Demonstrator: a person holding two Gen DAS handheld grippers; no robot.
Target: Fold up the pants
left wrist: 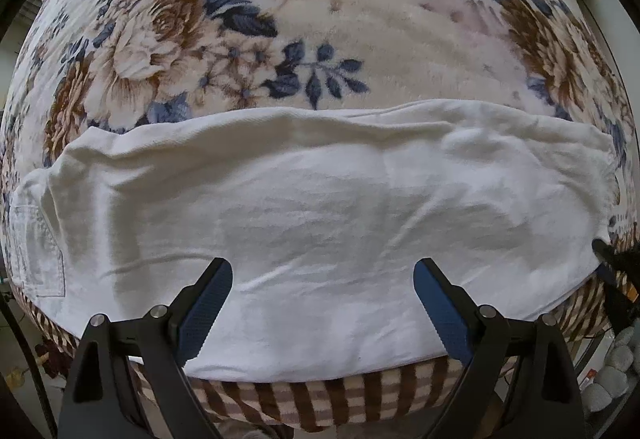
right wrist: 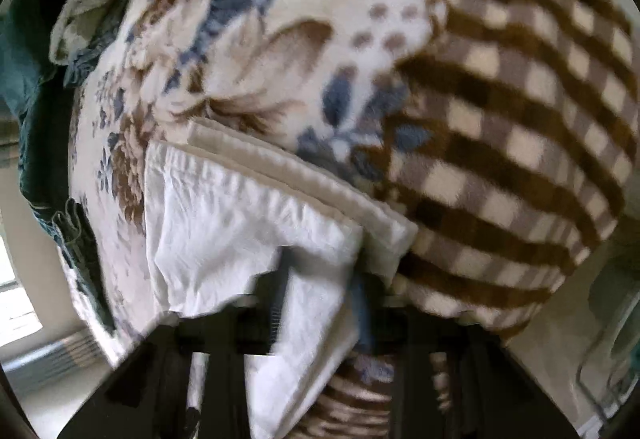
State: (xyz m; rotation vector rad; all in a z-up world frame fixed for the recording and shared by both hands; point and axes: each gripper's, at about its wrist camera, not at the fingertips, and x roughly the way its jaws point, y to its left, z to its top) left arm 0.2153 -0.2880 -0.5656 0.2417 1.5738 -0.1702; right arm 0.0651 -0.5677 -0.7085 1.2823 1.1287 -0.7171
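Evidently the right gripper (right wrist: 320, 291) is clenched on the hem end of the white pants (left wrist: 320, 215), while the left gripper (left wrist: 322, 303) hangs released above them. The pants lie lengthwise on the floral blanket (left wrist: 360, 19), legs apparently stacked, back pocket (left wrist: 36, 251) at nine o'clock. Crosswise folds remain, I judge. No readable writing shows.

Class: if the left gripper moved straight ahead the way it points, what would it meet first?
Most likely the white cotton pants spread on the floral fleece blanket, between the left gripper's open jaws.
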